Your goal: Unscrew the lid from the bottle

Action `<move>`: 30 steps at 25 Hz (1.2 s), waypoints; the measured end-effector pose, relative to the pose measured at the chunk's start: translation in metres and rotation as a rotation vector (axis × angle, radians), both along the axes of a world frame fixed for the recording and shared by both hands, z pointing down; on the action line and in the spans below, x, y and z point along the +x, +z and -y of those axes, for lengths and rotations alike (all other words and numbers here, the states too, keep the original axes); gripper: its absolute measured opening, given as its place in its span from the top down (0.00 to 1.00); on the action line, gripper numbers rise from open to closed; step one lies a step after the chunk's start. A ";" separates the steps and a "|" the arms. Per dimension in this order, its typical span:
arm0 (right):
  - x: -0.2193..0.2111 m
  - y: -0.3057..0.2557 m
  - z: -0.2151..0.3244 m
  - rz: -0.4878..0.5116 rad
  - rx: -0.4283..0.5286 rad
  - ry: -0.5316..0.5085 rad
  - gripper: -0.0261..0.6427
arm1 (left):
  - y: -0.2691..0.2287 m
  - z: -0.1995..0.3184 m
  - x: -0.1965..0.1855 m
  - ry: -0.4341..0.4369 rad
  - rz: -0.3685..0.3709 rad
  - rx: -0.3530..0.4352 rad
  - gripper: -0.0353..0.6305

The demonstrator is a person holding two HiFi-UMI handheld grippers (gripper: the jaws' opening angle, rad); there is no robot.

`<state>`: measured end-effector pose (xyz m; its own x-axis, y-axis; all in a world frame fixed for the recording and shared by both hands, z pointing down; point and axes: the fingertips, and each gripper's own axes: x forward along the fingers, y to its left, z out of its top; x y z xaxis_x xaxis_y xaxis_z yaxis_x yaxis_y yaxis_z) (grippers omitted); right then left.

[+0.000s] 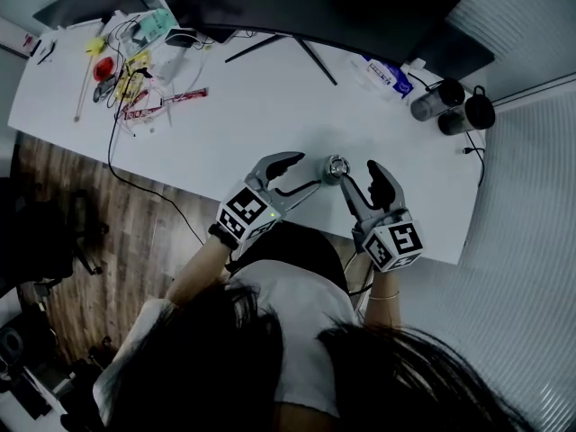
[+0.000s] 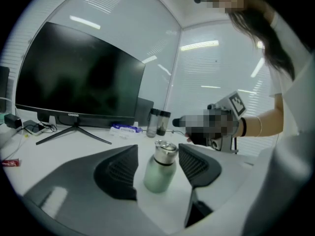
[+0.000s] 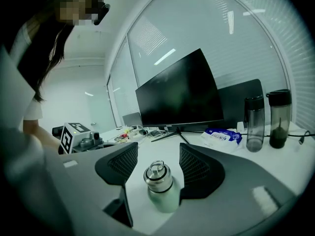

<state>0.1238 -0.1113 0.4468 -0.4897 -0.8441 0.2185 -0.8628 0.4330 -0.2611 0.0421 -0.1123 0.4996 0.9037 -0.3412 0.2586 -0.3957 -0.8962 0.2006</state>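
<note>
A small pale green bottle [image 1: 335, 171] [image 2: 159, 175] [image 3: 166, 196] stands upright on the white table [image 1: 270, 115], near its front edge. A silver lid [image 2: 166, 150] [image 3: 157, 176] with a ring on top sits on the bottle. My left gripper [image 1: 309, 171] [image 2: 157, 147] reaches in from the left and is open, with a pad on each side of the lid and a gap on both sides. From the right, my right gripper [image 1: 358, 171] [image 3: 158, 146] also straddles the bottle. It is open, its left pad clearly apart and its right pad close beside the bottle's shoulder.
A black monitor [image 1: 315, 7] on a stand runs along the back. Two dark drinking bottles [image 1: 438, 99] [image 1: 477, 111] and a pack of wipes [image 1: 382, 73] stand at the back right. Cables and small items [image 1: 135, 57] clutter the back left. The table's front edge is just below the grippers.
</note>
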 end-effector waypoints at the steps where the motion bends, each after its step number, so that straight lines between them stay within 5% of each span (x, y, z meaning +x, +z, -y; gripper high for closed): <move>1: -0.001 0.003 0.001 0.001 -0.002 -0.004 0.61 | 0.006 -0.001 0.002 0.014 0.012 -0.001 0.53; 12: -0.017 0.031 0.004 0.003 -0.027 -0.035 0.61 | 0.059 -0.005 0.024 0.161 0.110 0.012 0.44; 30: -0.033 0.067 0.012 -0.106 -0.036 -0.076 0.61 | 0.089 -0.011 0.063 0.290 0.147 0.014 0.40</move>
<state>0.0910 -0.1230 0.5133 -0.5246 -0.7961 0.3017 -0.8513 0.4904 -0.1863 0.1048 -0.1018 0.5884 0.9173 -0.0789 0.3902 -0.1467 -0.9782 0.1470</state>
